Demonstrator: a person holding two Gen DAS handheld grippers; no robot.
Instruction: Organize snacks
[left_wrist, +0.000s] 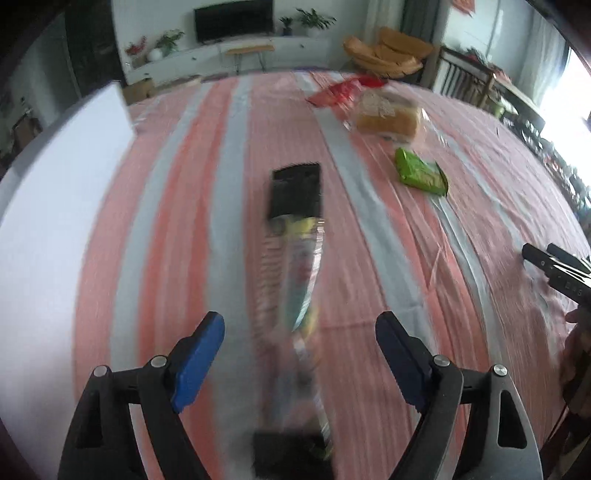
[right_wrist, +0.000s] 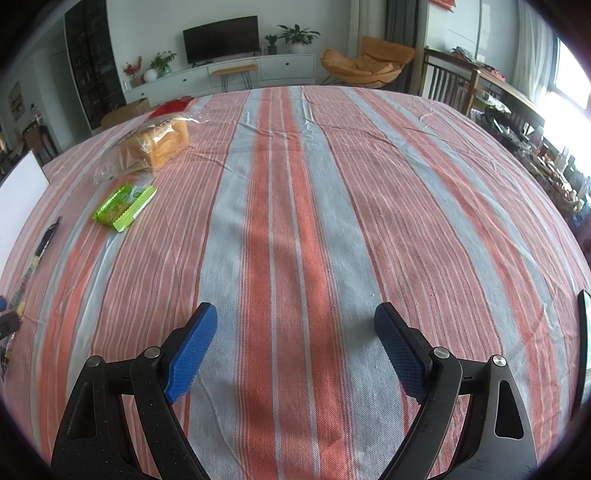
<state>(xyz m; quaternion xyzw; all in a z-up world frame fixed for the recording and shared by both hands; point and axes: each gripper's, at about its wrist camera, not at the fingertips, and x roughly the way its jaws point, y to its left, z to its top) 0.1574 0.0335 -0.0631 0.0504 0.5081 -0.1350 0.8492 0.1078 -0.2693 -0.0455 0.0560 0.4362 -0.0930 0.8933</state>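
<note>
A long clear snack pack with black ends lies on the striped tablecloth, running between the fingers of my open left gripper; the view is blurred and I cannot tell if the pads touch it. A green snack packet, a bagged bread loaf and a red packet lie farther away. My right gripper is open and empty over bare cloth. It shows at the right edge of the left wrist view. The long pack shows at the left edge of the right wrist view.
A white box stands on the table at the left. The striped tablecloth covers the whole table. A TV unit, plants, an orange chair and wooden furniture stand beyond the far edge.
</note>
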